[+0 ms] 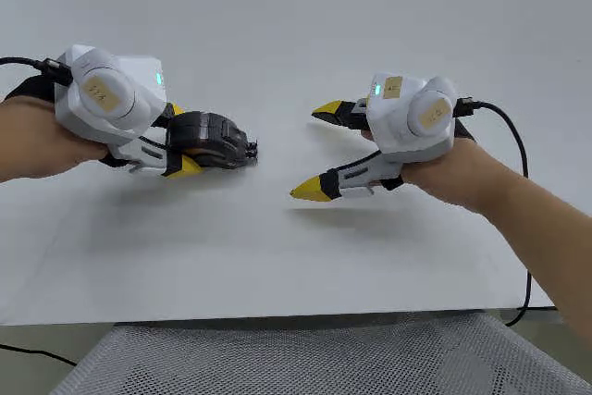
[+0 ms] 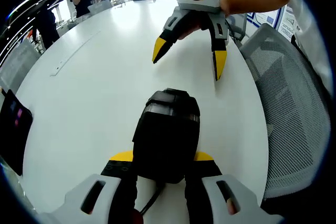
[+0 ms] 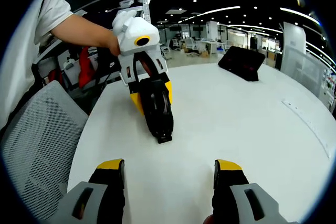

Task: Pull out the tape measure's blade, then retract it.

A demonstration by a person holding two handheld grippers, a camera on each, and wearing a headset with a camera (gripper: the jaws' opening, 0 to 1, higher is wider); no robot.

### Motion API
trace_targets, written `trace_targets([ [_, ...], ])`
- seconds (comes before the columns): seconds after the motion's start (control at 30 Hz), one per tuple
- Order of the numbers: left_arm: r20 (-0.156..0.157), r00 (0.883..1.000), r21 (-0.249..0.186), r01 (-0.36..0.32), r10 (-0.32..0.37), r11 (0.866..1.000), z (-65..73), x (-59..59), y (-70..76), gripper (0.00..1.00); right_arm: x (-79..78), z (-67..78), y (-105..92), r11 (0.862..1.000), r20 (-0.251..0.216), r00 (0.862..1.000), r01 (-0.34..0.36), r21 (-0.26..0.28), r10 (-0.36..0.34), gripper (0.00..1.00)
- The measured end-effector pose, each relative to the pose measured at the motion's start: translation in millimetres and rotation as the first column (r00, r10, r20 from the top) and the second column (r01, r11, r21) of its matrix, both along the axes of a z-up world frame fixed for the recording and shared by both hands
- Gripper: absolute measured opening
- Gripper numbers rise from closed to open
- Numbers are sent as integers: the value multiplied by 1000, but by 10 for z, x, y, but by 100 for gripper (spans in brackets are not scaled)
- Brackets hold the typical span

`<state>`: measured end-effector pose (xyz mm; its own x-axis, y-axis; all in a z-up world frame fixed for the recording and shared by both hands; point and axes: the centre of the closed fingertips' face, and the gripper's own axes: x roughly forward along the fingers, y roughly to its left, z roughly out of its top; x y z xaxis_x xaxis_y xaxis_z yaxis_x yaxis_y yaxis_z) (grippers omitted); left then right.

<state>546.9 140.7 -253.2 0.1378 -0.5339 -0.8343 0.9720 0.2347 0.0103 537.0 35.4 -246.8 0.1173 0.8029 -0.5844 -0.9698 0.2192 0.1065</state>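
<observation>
A black tape measure (image 1: 211,140) rests on the white table, clamped between the yellow-tipped jaws of my left gripper (image 1: 181,141). In the left gripper view its case (image 2: 167,135) sits between the jaws, and in the right gripper view the tape measure (image 3: 156,108) points its blade hook toward me. The blade is fully inside the case. My right gripper (image 1: 319,150) hovers open a short way to the right of the hook, nothing between its fingers (image 3: 113,165). The same right gripper (image 2: 189,51) faces the tape measure in the left gripper view.
The white table (image 1: 277,34) stretches far back. A grey mesh chair (image 1: 305,358) stands at its near edge. A black cable (image 1: 518,154) trails from the right gripper. A dark tablet-like object (image 3: 247,61) lies farther along the table, and people stand at the far end.
</observation>
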Motion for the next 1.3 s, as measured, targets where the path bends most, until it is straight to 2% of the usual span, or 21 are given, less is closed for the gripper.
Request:
trace_targets([
  [0.23, -1, 1000, 3, -3, 3, 1000, -2, -7, 6, 30, 42, -36, 163, 999, 18, 999, -32, 21, 31, 52],
  [0.43, 0, 1000, 4, -9, 9, 1000, -5, -3, 10, 30, 54, -65, 257, 998, 25, 998, -54, 23, 54, 44],
  [0.87, 2, 1000, 7, -13, 13, 1000, -7, 5, 2, 29, 42, -96, 428, 994, 46, 993, -109, 25, 108, 32],
  [1.3, -3, 1000, 3, -12, 12, 1000, -11, 5, -9, 30, 38, -126, 502, 990, 58, 988, -142, 27, 140, 21],
])
